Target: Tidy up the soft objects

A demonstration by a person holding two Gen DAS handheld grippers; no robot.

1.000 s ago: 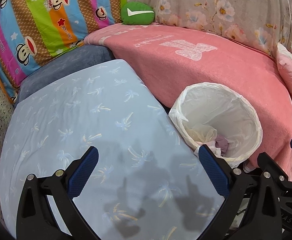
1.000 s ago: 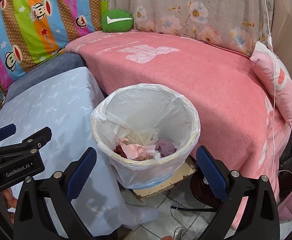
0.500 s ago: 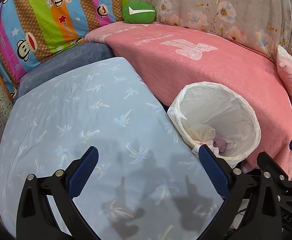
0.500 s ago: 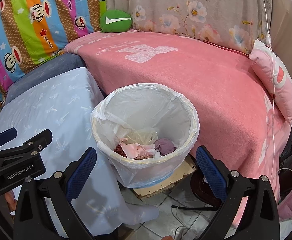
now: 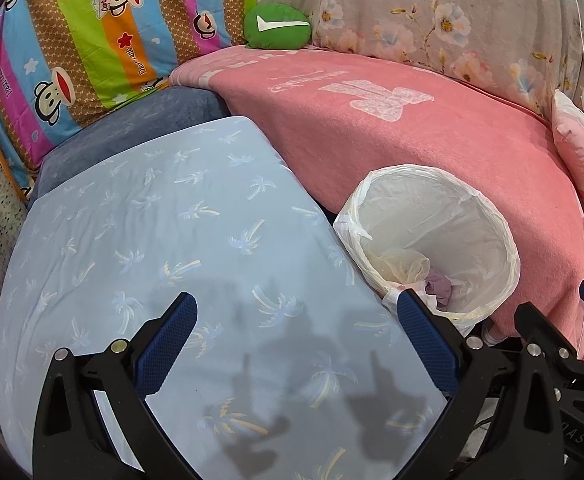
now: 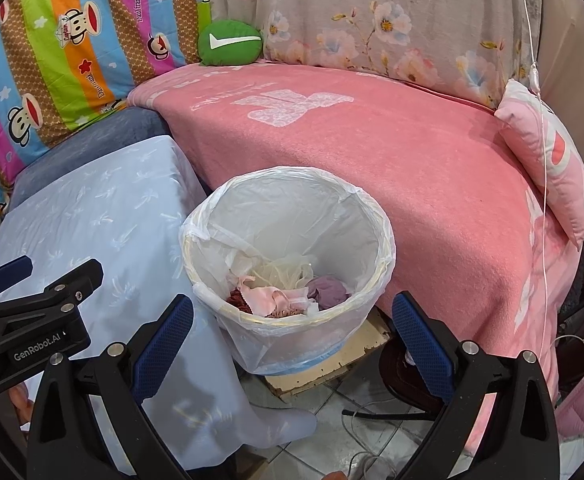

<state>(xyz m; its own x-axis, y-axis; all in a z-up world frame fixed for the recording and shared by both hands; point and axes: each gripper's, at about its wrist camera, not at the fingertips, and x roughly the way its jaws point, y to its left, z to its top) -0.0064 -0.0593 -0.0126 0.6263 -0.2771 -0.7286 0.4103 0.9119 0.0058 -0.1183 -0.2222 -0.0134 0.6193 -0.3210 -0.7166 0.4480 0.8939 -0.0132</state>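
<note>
Soft fabric scraps in pink, purple and cream (image 6: 288, 292) lie in the white bag-lined bin (image 6: 385, 236), centre frame. Your left gripper (image 5: 293, 340) and right gripper (image 6: 292, 330) are both spread wide, empty. The pale blue palm-print cloth (image 5: 164, 232) looks cleared; little apparently remains.

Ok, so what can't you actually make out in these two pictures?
- Left wrist view: most of what lies in the lined bin, hidden by its near rim and the left claw.
- Right wrist view: the bin's base, hidden by the plastic liner.
- Right wrist view: the dark object on the floor, cut off by the right claw.
</note>
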